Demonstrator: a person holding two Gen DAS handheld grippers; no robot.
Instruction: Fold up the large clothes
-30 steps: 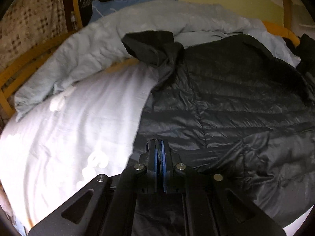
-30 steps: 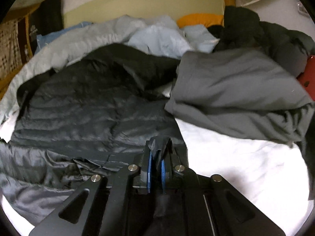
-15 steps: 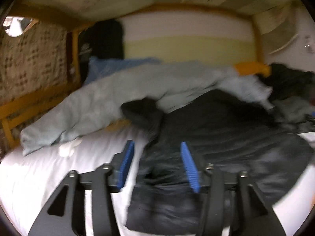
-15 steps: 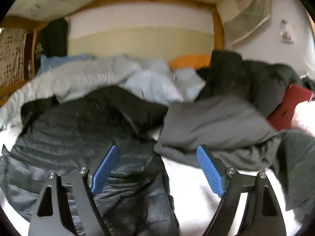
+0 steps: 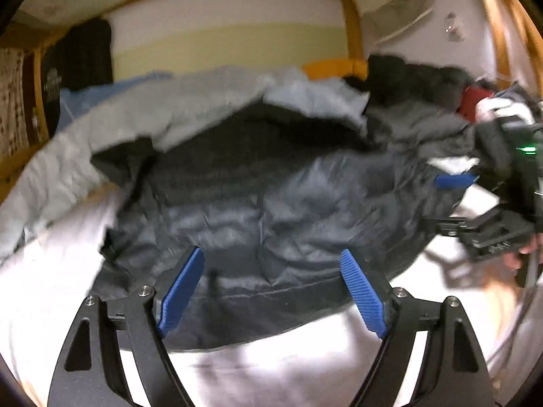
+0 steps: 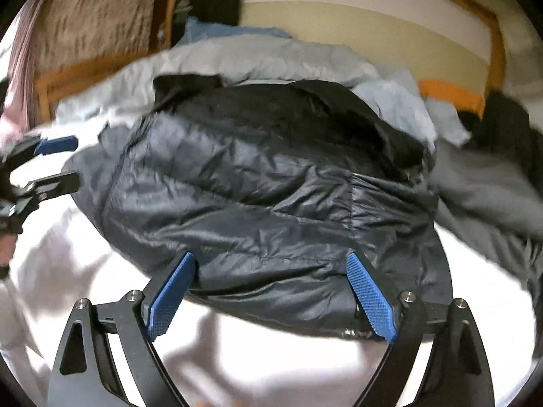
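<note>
A black quilted jacket [image 5: 271, 210] lies in a rumpled, doubled-over heap on the white bed sheet [image 5: 51, 288]. My left gripper [image 5: 271, 252] hangs just in front of its near hem. The jaws are opening and the blue pads [image 5: 183, 291] touch nothing. The right wrist view shows the same jacket [image 6: 271, 186] with my right gripper [image 6: 270, 257] before its near edge. Those jaws are opening too, and no cloth is between the pads. Each gripper also appears in the other's view, the right gripper [image 5: 448, 203] at the jacket's right side and the left gripper [image 6: 57, 162] at its left.
A pale grey-blue duvet [image 5: 135, 129] is bunched behind the jacket. A grey garment [image 6: 492, 196] and a dark clothes pile [image 5: 424, 78] with a red item [image 5: 475, 101] lie to the right. A wooden bed frame [image 5: 353, 34] and an orange cushion [image 5: 336, 68] stand at the back.
Both grippers were shut on the jacket's near edge. They have let go, opened wide and drawn back, each rolling. The jacket now lies more bunched on the sheet.
</note>
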